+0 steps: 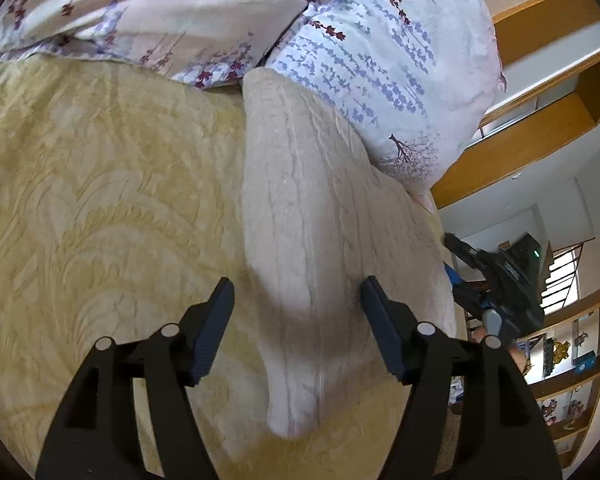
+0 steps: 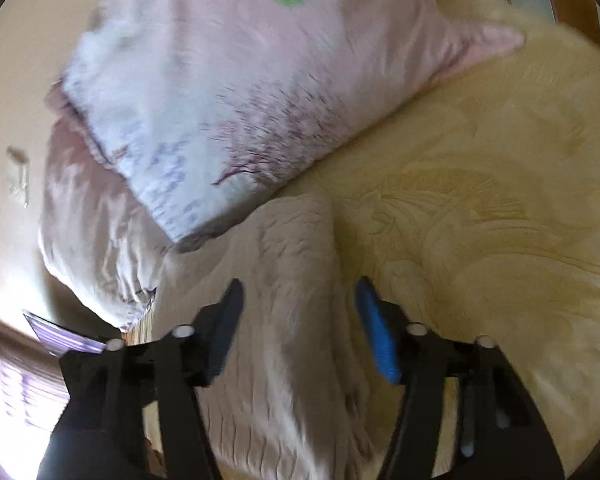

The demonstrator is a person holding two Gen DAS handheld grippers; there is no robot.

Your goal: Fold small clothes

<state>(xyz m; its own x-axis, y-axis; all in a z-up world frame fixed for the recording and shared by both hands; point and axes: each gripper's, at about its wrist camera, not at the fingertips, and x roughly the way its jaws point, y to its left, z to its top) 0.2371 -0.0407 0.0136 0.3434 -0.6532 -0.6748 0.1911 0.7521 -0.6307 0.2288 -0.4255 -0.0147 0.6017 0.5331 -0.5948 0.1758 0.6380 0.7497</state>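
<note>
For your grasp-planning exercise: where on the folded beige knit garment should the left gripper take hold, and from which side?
Grip the knit garment at its rounded near end, coming in low along its length. That end bulges up from the yellow bedspread as a narrow ridge, already lying between the left gripper's open jaws.

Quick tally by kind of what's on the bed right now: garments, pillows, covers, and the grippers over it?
Beige knit garment: 1
Floral pillows: 2, a white-and-lilac one and a pinkish one
Yellow bedspread: 1
Grippers: 2, left gripper and right gripper, both open over the garment
Total: 6
</note>
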